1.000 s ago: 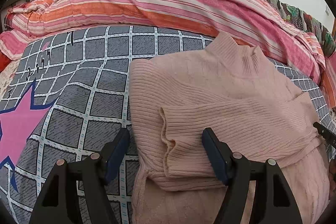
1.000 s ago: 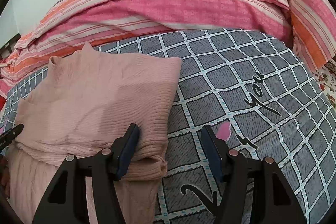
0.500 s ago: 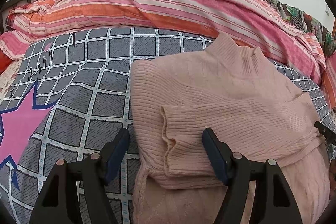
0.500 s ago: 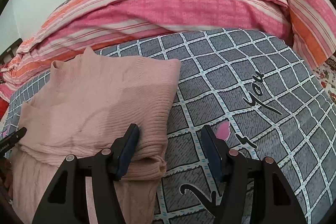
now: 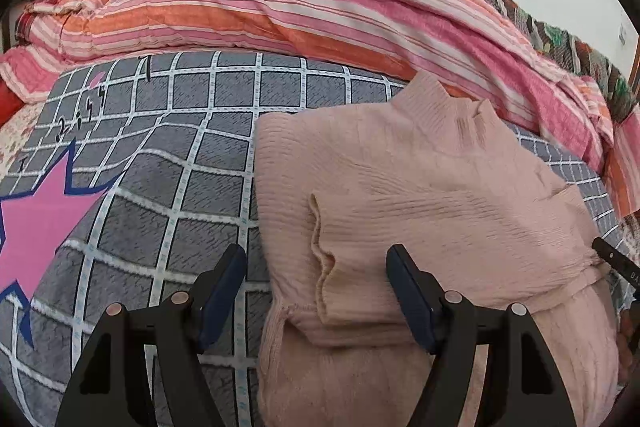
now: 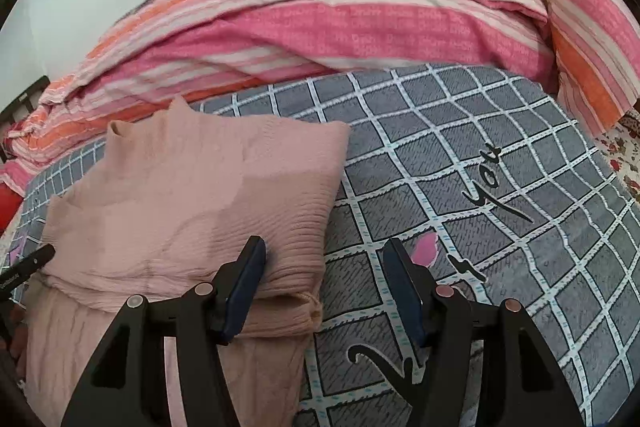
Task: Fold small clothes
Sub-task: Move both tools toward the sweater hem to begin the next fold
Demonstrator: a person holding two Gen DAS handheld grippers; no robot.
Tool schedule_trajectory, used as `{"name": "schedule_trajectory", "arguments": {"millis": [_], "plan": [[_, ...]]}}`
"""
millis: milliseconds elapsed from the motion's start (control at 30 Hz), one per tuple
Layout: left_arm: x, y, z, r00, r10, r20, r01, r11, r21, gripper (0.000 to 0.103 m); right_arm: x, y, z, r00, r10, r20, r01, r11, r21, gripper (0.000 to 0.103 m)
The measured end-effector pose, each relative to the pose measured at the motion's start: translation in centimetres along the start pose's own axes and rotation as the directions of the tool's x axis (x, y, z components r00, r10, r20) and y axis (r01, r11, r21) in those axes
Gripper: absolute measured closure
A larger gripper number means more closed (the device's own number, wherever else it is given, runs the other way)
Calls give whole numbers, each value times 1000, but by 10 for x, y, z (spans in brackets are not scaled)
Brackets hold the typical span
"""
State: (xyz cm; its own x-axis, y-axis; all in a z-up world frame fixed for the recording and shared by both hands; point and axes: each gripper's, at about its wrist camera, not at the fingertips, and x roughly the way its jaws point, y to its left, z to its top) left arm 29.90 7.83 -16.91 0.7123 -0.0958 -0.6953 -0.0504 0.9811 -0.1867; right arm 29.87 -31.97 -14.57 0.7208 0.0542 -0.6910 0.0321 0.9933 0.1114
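A pink ribbed sweater (image 5: 420, 187) lies flat on the grey checked bedspread (image 5: 168, 163), collar towards the far side, both sleeves folded across its body. My left gripper (image 5: 316, 291) is open and empty; its jaws straddle the sweater's left edge near a sleeve cuff (image 5: 324, 267). In the right wrist view the sweater (image 6: 200, 195) lies at the left. My right gripper (image 6: 324, 287) is open and empty; its jaws straddle the sweater's right edge by the other cuff (image 6: 308, 307).
A pink and orange striped quilt (image 5: 320, 15) is heaped along the far side of the bed (image 6: 340, 23). A pink star print (image 5: 36, 219) marks the bedspread at the left. Black lettering (image 6: 492, 183) marks it at the right.
Both grippers have drawn back slightly from the sweater and the views have tilted a little. The sweater has not moved and both grippers stay open.
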Motion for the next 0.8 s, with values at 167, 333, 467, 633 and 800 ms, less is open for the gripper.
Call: {"name": "schedule_trajectory", "arguments": {"millis": [167,333,467,633,800], "plan": [[-17,13,-15,997,-81,3,81,996,-24,29,-24,2,0,1000,15,-21,-15,1000,-10,43],[-41,22,-28,984,-157,-82,154,987,-33,30,-69,-1,-27,999,22,-44,-24,998,-51,43],[-72,29,-52,959,-264,-99,262,965,-28,31,-98,-12,-59,999,28,-41,-31,997,-73,43],[-96,28,-85,912,-396,-107,392,918,-56,32,-114,-26,-93,993,97,-72,-97,995,-5,43],[-101,8,-116,863,-482,-152,476,876,-80,40,-124,-20,-118,963,246,-109,-247,969,2,43]]}}
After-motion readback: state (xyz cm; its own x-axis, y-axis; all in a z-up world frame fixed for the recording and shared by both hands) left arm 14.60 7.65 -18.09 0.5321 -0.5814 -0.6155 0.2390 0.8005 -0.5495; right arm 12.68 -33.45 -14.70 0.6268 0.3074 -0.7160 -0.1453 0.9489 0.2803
